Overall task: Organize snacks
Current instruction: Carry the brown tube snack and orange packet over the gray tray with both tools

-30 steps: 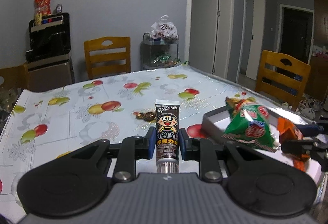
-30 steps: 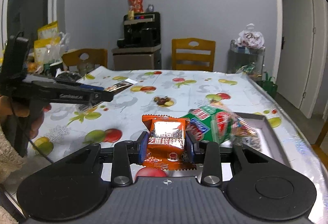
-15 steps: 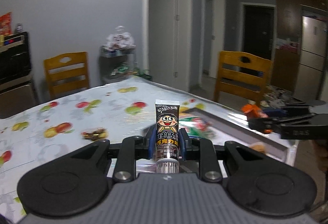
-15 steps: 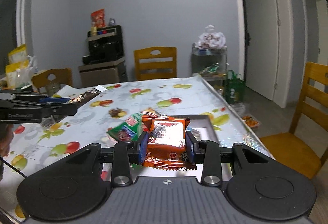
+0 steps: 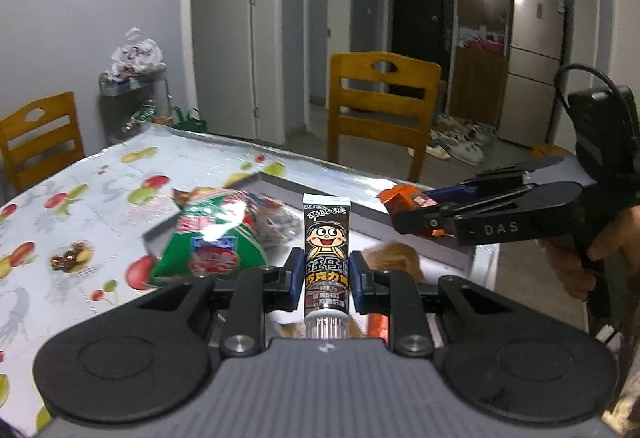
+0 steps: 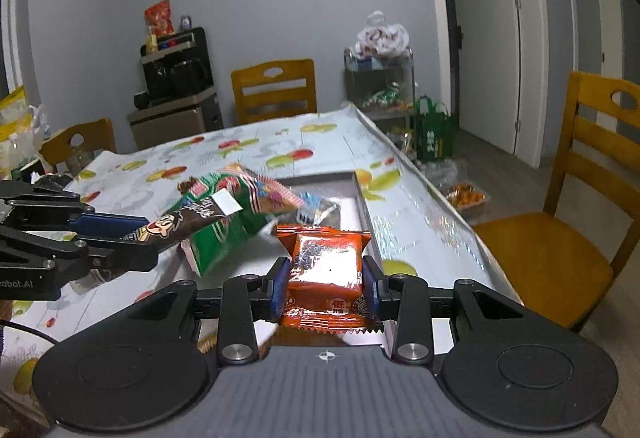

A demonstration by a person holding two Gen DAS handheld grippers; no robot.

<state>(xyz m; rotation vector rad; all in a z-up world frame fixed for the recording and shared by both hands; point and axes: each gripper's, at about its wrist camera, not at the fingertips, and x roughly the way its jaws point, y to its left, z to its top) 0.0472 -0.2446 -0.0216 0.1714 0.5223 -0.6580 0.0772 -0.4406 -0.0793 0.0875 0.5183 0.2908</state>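
Left wrist view: the left gripper (image 5: 326, 274) is clamped on a brown tube (image 5: 327, 252) with a cartoon face, held upright between its blue pads, cap end nearest the camera.
Right wrist view: the right gripper (image 6: 326, 284) is clamped on an orange packet (image 6: 326, 272), which sits squarely between its pads, crimped edges sticking out front and back.
Tray: a grey tray (image 6: 362, 193) lies on the table just beyond both grippers; the tube and the orange packet both hang over it.
Green bag: a green snack bag (image 5: 212, 238) lies tilted over the tray's near-left rim, ahead and to the left of the left gripper; in the right wrist view (image 6: 224, 226) it sits just behind the tube's tip.
Grippers together: seen from the left, the right gripper (image 5: 404, 207) reaches in from the right side over the tray's far rim, orange packet at its tip.
Table: a fruit-print cloth (image 6: 256, 149) covers it; a small dark candy (image 5: 68, 258) lies well left of the left gripper.
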